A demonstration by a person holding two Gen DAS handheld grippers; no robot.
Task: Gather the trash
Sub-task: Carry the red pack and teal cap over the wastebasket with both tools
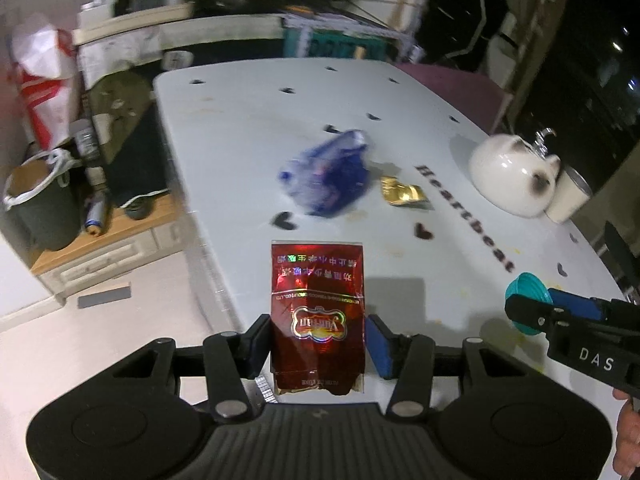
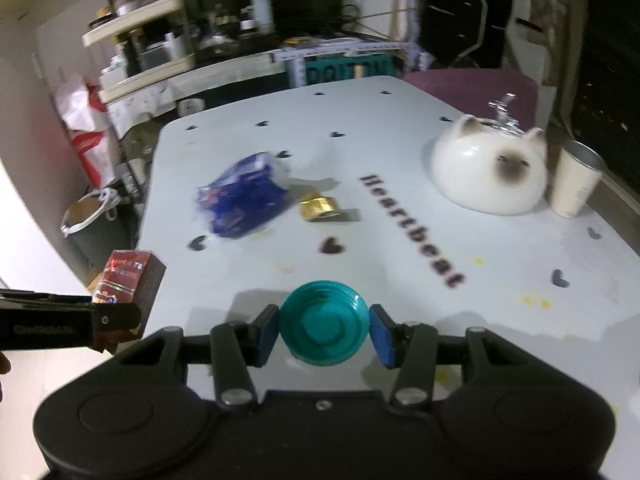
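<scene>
Red foil cigarette pack (image 1: 317,320) sits clamped between the left gripper's (image 1: 318,344) half-closed jaws, its long axis running straight ahead along the fingers, print upside down. The right gripper (image 2: 323,334) pinches a teal plastic lid (image 2: 323,322) by its rim, hollow side facing the camera. Beyond both jaws, a blue wrapper (image 2: 244,200) and crumpled gold foil (image 2: 320,208) lie on the white table (image 2: 400,140).

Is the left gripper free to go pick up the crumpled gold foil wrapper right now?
Probably not. The left gripper is shut on a red cigarette pack. The crumpled gold foil wrapper lies uncovered on the white table, beside the blue plastic bag.
</scene>
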